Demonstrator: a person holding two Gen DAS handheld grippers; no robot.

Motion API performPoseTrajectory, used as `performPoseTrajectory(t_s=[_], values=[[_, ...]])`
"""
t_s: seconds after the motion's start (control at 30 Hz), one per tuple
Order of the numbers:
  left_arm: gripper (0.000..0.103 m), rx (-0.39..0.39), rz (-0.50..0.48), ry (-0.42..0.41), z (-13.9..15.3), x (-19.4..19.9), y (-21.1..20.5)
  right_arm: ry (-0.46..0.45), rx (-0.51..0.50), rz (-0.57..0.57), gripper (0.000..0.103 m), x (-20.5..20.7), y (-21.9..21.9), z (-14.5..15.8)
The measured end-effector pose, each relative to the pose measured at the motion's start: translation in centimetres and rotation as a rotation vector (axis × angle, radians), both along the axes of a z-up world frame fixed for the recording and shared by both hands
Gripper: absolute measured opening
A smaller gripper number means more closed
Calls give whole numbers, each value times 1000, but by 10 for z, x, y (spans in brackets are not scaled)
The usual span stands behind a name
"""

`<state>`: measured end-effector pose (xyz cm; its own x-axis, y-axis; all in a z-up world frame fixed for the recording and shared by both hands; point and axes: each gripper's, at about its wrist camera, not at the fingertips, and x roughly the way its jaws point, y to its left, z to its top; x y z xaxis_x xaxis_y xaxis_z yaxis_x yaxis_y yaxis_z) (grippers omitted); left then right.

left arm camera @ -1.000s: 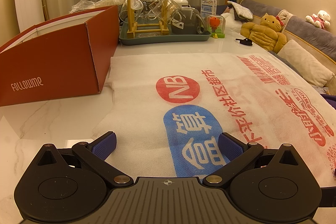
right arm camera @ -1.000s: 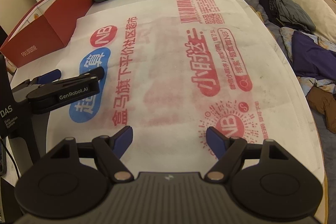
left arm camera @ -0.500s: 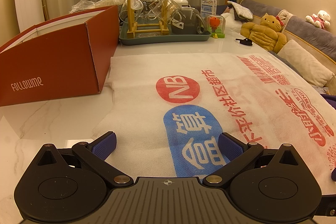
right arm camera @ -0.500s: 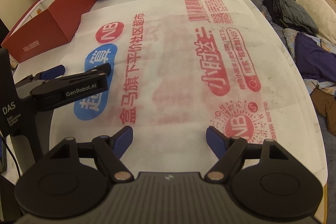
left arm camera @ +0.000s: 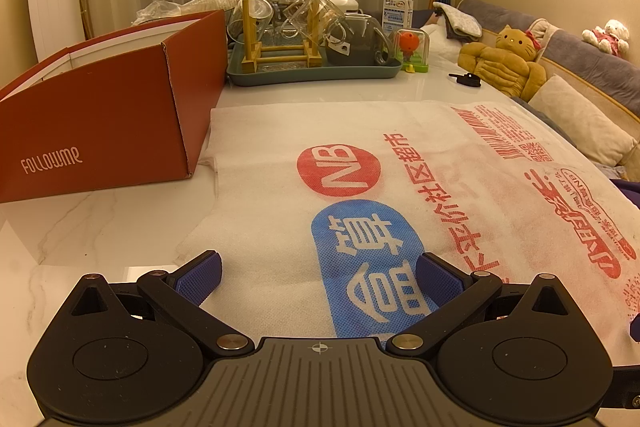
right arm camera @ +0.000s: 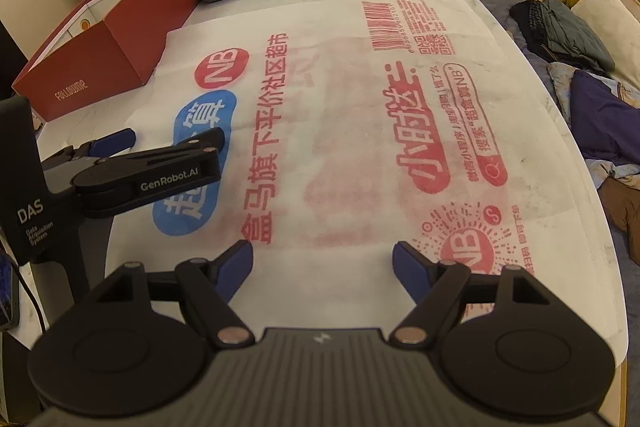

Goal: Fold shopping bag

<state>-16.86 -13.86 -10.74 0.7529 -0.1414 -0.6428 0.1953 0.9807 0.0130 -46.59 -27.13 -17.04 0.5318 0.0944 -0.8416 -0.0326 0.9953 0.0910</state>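
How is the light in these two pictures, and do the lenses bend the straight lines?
Left wrist view: warm yellow indoor light, sharp focus, and the shopping bag shows no strong glare; the red box bows slightly. Right wrist view: same warm light, dark corners from the fisheye, and the table edge curves strongly; the print stays readable.

Two handheld grippers side by side, held low and pointing forward. The left gripper (left arm camera: 318, 277) has its blue-padded fingers (left arm camera: 199, 277) spread wide apart. The right gripper (right arm camera: 322, 259) is likewise spread wide, gripping nothing.
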Motion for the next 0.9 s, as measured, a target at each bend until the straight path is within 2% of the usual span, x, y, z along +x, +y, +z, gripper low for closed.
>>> performPoseTrajectory(t_s=[0.73, 0.83, 0.9], values=[[103, -1, 7, 5, 1, 2, -2, 5, -9, -29, 78, -30, -20, 1], [103, -4, 2, 48, 11, -5, 4, -5, -3, -54, 78, -34, -29, 3], [103, -27, -6, 10, 25, -26, 17, -23, -4, -81, 78, -37, -39, 6]])
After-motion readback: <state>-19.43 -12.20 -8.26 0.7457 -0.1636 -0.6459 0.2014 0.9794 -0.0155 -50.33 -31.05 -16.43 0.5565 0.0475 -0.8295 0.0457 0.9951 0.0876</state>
